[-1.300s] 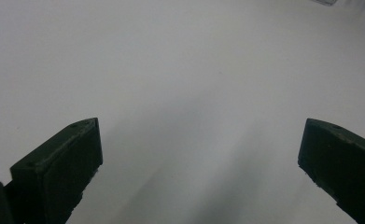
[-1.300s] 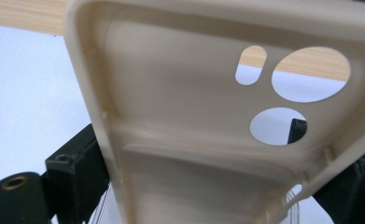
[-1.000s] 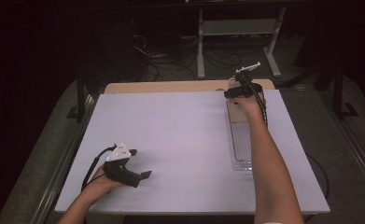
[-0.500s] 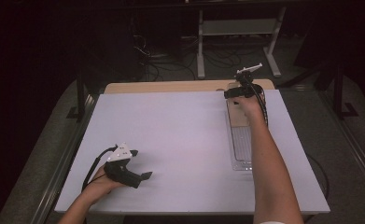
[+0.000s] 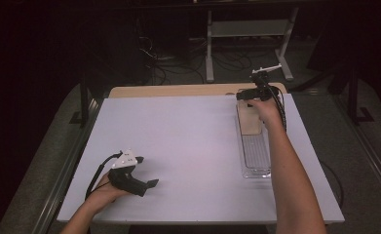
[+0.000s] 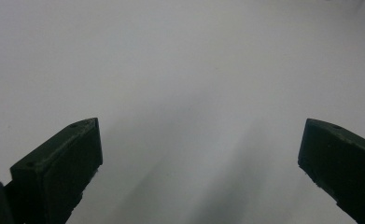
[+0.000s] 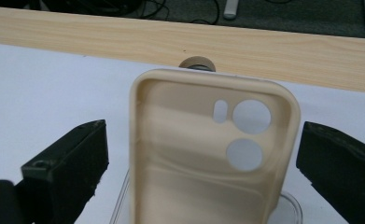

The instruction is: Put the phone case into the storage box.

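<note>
Slide the wide-open right tongs (image 7: 203, 154) evenly around the tan phone case (image 7: 208, 149) lying in the clear tray (image 5: 255, 161), squeeze softly, and rest the open left tongs (image 5: 151, 184) on the counter (image 5: 188, 141).

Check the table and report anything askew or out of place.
Nothing looks spilled or damaged. The beige phone case sits in the clear tray, its far end propped over the tray's rim rather than flat. The right gripper straddles it, open; the left gripper rests open.
</note>
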`<state>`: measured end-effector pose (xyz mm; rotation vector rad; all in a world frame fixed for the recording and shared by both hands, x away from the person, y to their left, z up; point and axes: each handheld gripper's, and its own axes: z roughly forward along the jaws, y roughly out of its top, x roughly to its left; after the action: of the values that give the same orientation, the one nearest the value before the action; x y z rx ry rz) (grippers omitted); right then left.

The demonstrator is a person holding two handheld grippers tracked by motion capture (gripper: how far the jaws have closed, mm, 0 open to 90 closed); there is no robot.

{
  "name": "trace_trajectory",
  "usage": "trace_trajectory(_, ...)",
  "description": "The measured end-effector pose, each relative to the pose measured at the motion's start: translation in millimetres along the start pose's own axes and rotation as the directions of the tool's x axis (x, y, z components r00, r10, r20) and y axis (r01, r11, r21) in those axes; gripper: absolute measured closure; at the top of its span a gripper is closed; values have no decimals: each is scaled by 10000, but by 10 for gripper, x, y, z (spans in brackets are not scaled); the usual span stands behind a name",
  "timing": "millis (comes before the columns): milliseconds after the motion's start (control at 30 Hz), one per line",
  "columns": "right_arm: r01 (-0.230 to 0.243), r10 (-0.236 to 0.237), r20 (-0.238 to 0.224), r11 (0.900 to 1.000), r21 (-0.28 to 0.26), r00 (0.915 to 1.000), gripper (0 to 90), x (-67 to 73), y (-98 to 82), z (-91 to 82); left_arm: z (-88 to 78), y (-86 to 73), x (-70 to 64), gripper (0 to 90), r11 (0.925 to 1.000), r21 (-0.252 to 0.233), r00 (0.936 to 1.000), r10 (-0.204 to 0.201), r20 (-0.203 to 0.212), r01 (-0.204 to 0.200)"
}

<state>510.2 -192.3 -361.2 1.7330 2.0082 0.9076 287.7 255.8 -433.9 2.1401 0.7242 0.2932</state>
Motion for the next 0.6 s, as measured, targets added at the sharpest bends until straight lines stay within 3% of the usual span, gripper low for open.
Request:
trace_trajectory(33,-3,3,-80,10000,-53,10000,19,-2,-16,-32,8,-1,-9,0,9998,-129,9999,-136,30,136)
trace_trajectory(200,38,-50,-496,9997,-239,9988,19,-9,-113,-134,-4,1,-5,0,10000,-66,9999,-72,78,73)
trace_trajectory(467,782,-863,-1112,9941,-753,9900,18,-60,-298,-282,-30,31,16,0,9999,-126,9999,-65,84,66)
trace_trajectory(600,896,-1020,-1384,9916,-929,9851,19,-59,-404,-373,-37,44,22,0,9998,-125,9998,-123,139,125)
